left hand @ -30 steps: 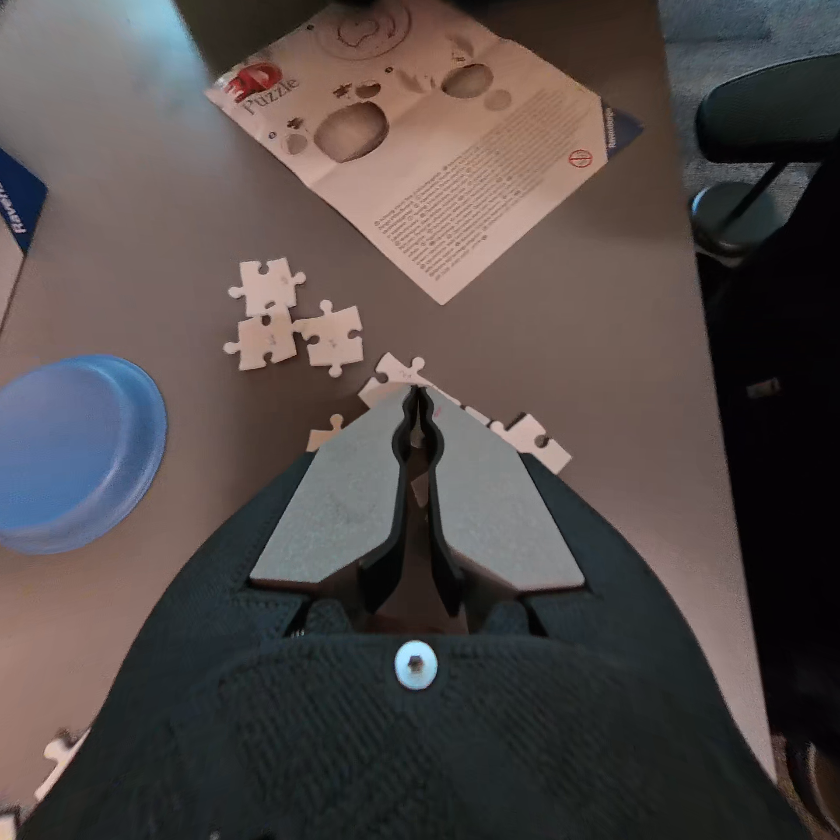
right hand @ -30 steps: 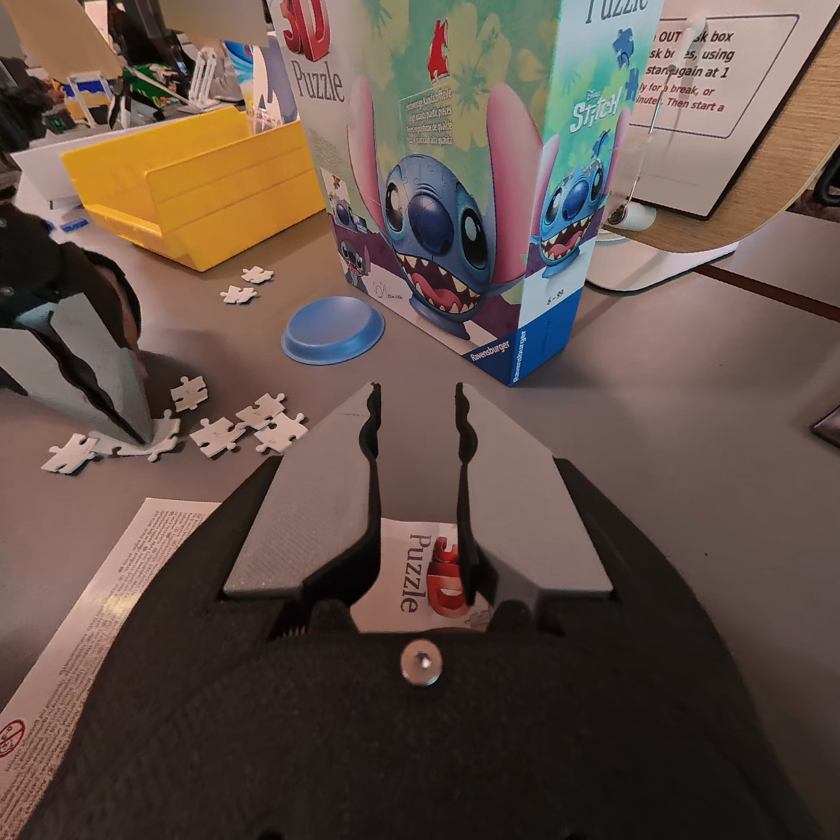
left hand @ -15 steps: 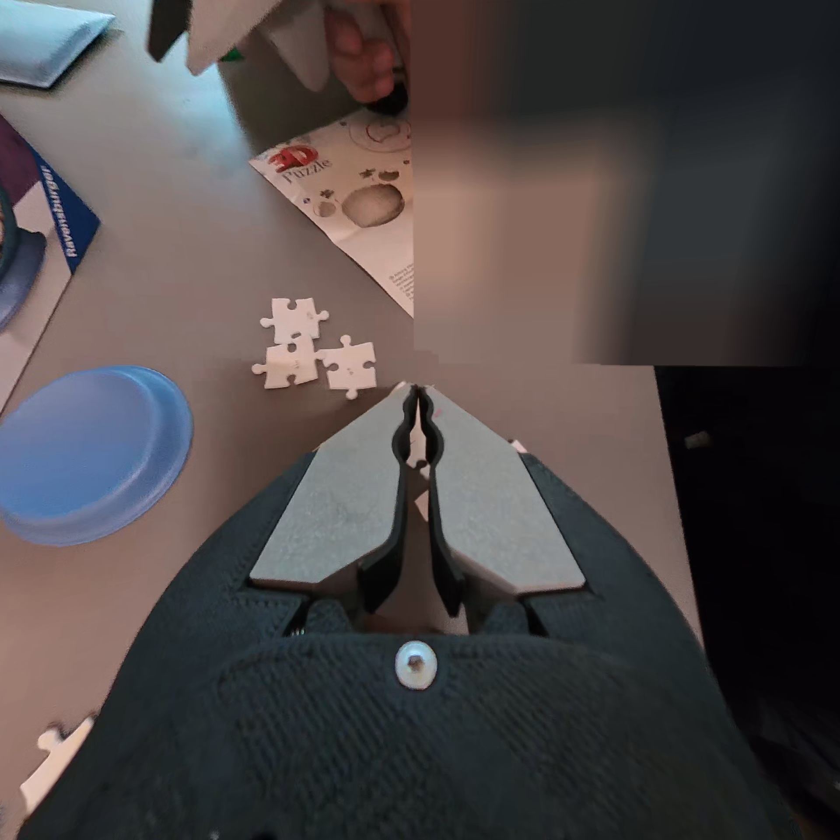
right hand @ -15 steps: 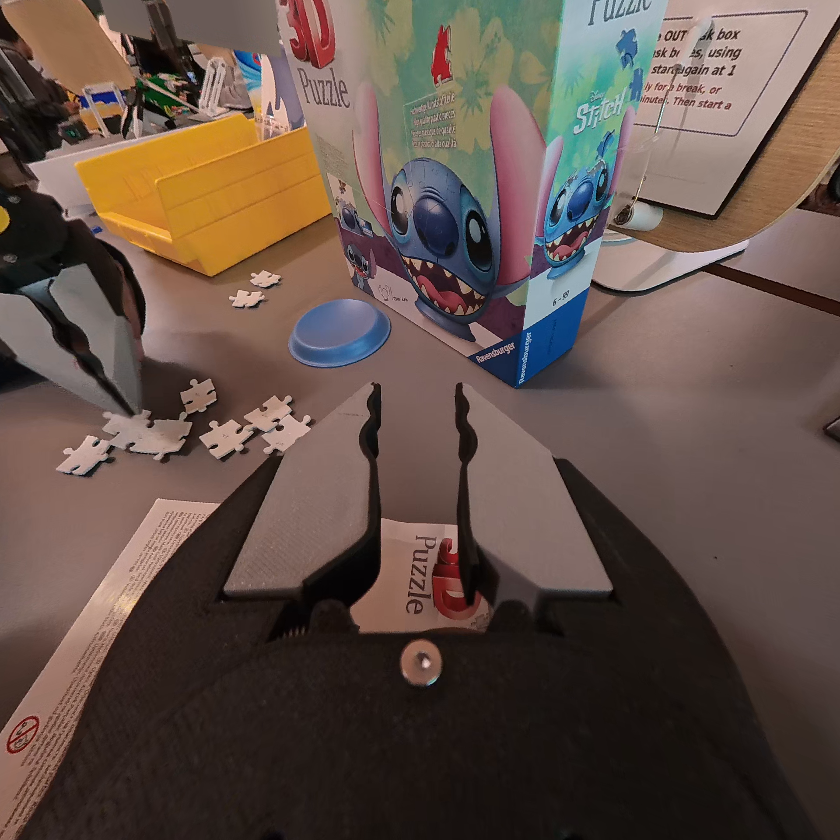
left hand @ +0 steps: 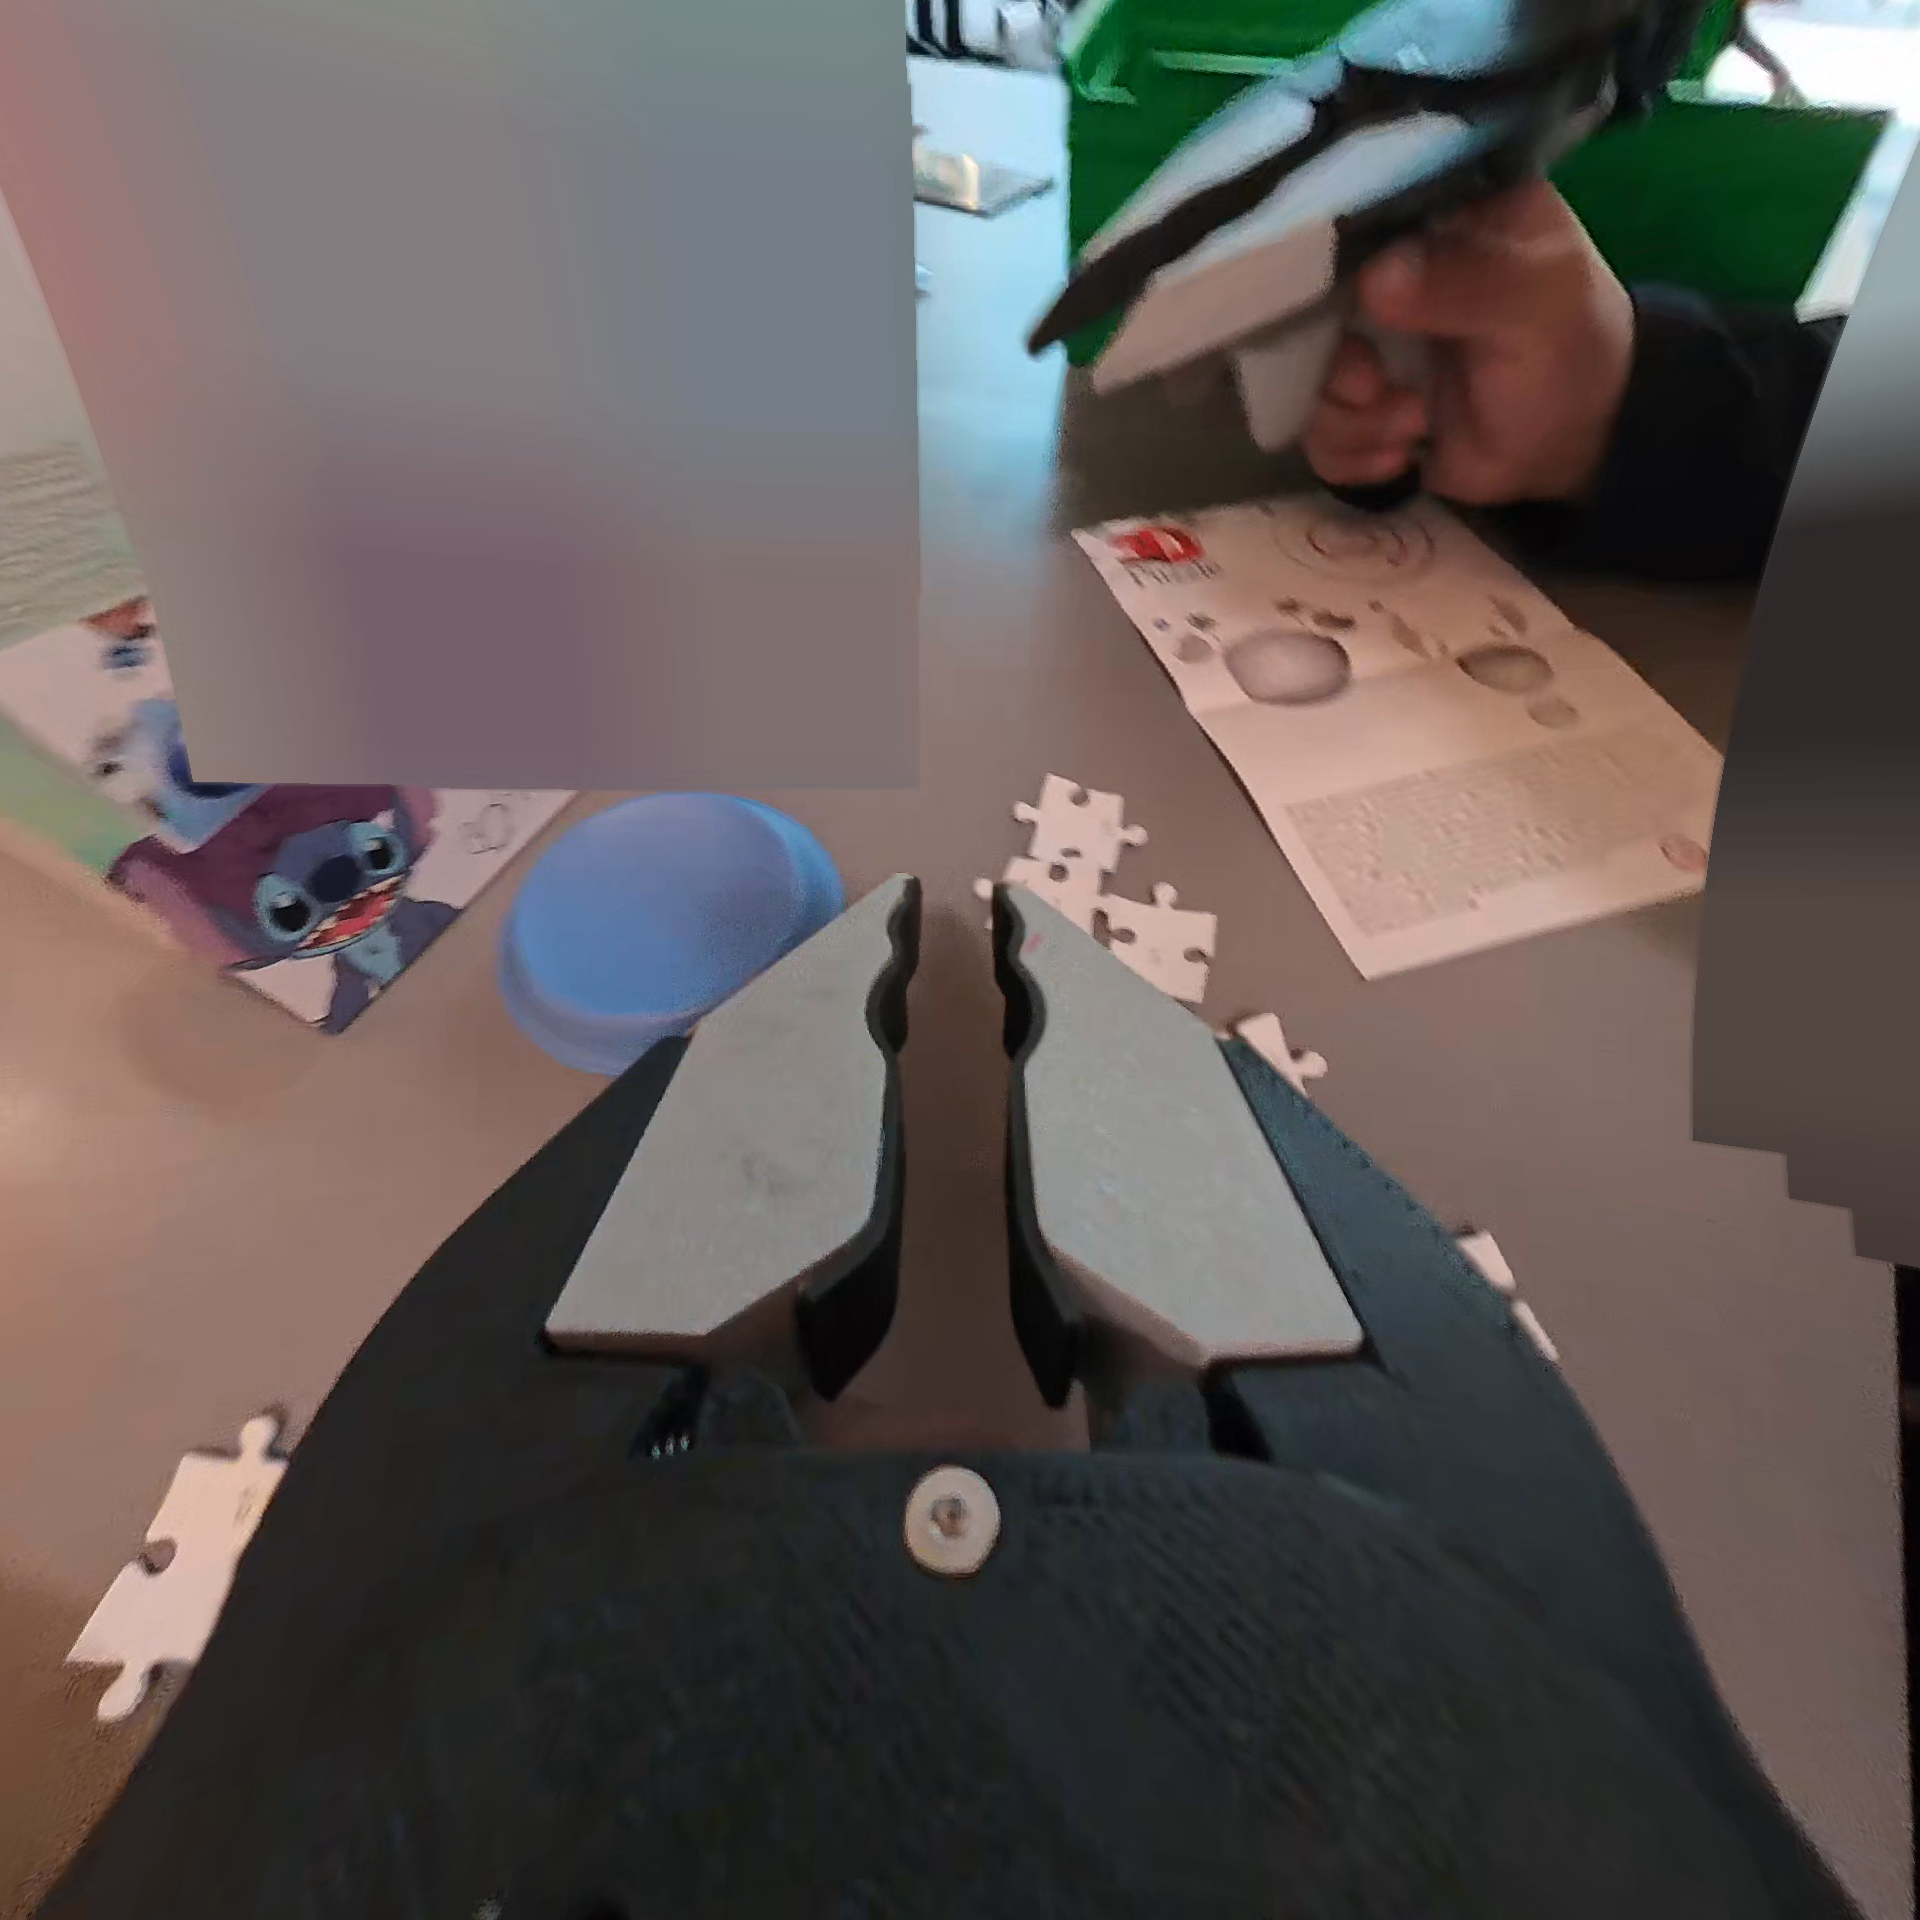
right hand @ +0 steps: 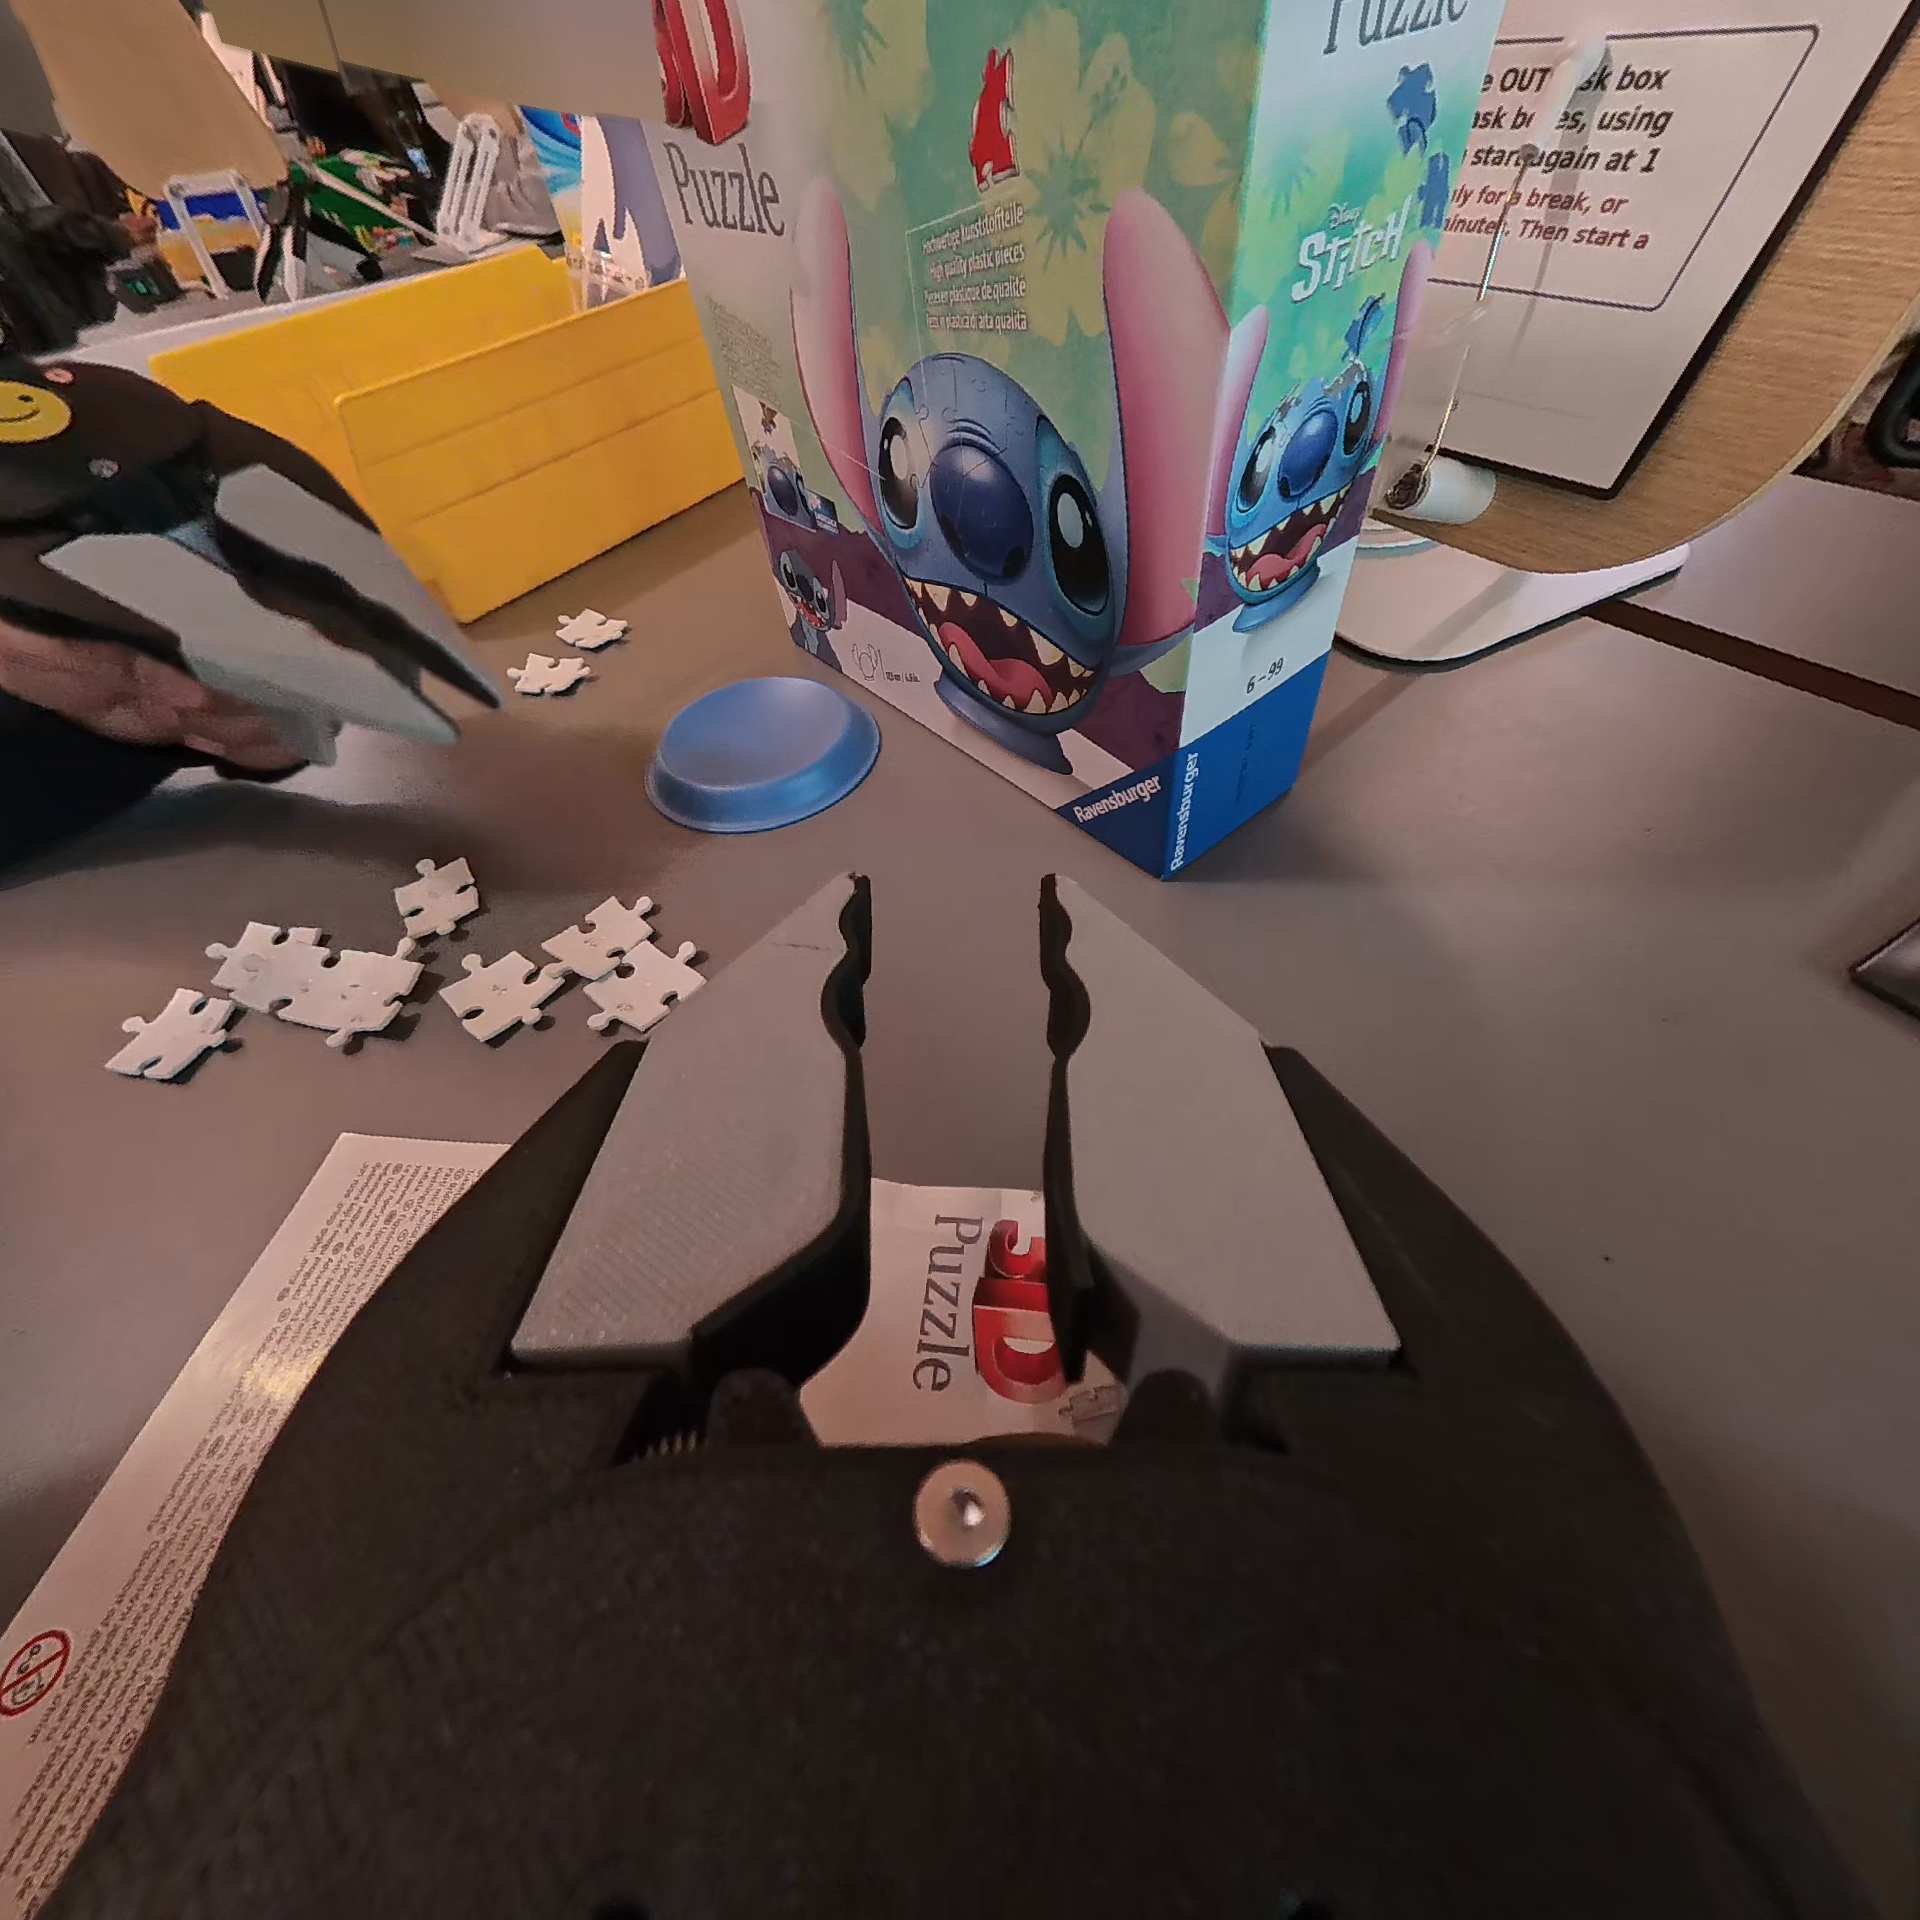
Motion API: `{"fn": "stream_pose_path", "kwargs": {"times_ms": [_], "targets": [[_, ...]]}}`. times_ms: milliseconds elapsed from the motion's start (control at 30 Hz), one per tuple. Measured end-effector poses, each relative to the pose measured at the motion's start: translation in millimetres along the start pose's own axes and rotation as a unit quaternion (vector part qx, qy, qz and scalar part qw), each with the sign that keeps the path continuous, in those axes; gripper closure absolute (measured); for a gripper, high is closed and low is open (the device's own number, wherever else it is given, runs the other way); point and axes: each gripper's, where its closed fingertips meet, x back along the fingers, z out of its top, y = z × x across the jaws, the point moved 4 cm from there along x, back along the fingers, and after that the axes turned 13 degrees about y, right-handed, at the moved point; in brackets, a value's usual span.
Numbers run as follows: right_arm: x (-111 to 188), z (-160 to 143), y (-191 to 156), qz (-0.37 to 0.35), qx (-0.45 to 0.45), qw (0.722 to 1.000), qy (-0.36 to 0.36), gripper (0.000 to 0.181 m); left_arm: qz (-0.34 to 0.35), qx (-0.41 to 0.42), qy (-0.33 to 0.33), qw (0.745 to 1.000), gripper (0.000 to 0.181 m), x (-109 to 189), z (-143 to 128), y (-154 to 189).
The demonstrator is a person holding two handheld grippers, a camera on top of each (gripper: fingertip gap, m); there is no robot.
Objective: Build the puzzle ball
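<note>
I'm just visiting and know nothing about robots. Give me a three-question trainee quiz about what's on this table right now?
1. True or false: the left gripper is clamped on a puzzle piece.
2. Which thing sits between the loose puzzle pieces and the puzzle box? A) a yellow bin B) a blue round stand C) a green bag
3. Fill in: the right gripper hovers above a printed ____ sheet.

Key
1. False: its jaws stand apart, with nothing between them.
2. B, the blue round stand.
3. Instruction: the instruction sheet lies flat under it.
</note>
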Motion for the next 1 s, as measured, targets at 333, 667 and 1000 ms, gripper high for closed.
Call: {"fn": "stream_pose_path", "kwargs": {"times_ms": [333,667,1000], "targets": [[-2,-6,2,-0.005,-0.002,1.0,-0.015,0.152,0.057,0.059,0.039,0.996,0.17,9,9,-25],[-5,-19,9,-0.025,-0.004,0.998,-0.059,0.151,0.061,0.046,0.027,0.997,0.169,7,5,-24],[5,-32,12,-0.051,0.021,0.986,-0.156,0.148,0.061,0.049,0.018,0.997,0.169,5,1,-24]]}}
